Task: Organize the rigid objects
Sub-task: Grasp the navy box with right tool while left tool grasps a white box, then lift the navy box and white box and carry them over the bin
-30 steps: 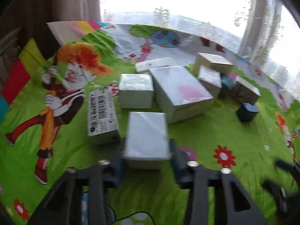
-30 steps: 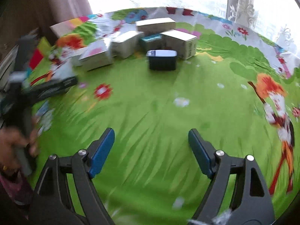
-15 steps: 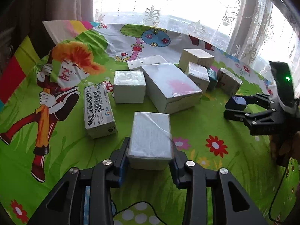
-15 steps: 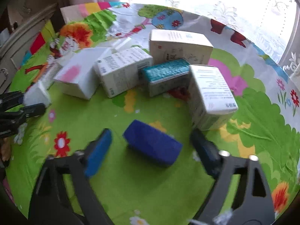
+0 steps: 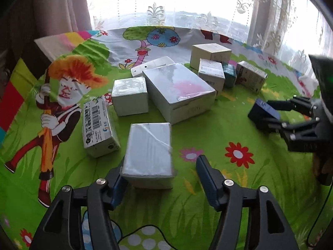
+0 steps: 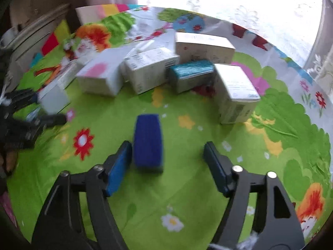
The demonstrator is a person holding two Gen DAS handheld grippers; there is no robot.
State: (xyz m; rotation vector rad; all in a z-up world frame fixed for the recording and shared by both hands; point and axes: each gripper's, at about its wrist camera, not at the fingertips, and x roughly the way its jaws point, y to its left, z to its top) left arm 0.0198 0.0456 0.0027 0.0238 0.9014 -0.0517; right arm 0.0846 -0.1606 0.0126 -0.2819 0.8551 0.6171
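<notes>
1. Left wrist view: the left gripper (image 5: 161,171) has just been opening around the white box (image 5: 148,152), which sits on the green cloth (image 5: 218,137); its right pad stands clear. Withdraw straight back.
2. The right gripper (image 6: 167,162), jaws spread and just been closing, straddles the blue box (image 6: 148,141), off-centre. Centre it before squeezing.

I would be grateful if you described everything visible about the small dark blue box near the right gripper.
The dark blue box is a small, plain, rigid-looking carton with rounded corners, lying flat on the green cartoon tablecloth, apart from the cluster of white boxes. It sits between the fingers of the right gripper, whose jaws have just been closing: it is close against the left finger, perhaps touching, with a clear gap to the right one. In the left wrist view one face shows pale lettering, too small to read.
</notes>
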